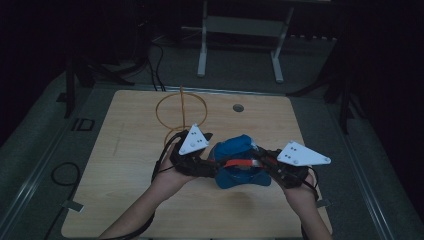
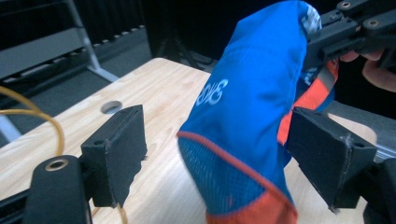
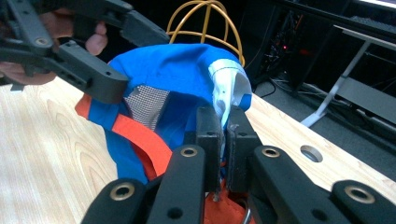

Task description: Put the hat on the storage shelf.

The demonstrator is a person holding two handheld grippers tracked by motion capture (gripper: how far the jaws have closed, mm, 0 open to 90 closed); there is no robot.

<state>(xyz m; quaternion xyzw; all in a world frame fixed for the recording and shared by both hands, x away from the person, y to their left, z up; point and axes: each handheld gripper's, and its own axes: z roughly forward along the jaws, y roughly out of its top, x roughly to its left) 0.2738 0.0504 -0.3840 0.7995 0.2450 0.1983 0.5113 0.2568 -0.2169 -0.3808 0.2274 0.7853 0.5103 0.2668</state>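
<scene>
Blue garment [image 1: 239,165] held up between two grippers
Right gripper [image 3: 223,135] pinches its edge to hang it free above the table [image 1: 125,165]; left gripper [image 2: 212,154] straddles the cloth, jaws apart, not yet gripping.

Black left gripper [image 1: 209,161], black right gripper [image 1: 263,162]; white triangular top plates, brass-ringed screw holes, black trailing cables.

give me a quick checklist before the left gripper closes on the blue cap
1. Right gripper clamped on the blue cap: ok.
2. Left gripper jaws apart, cap fabric between them: ok.
3. Left pads pressing the fabric: not ok, gap at one pad.
4. Cap lifted off the table: cannot tell.
5. Yellow wire stand clear of both grippers: ok.
</scene>
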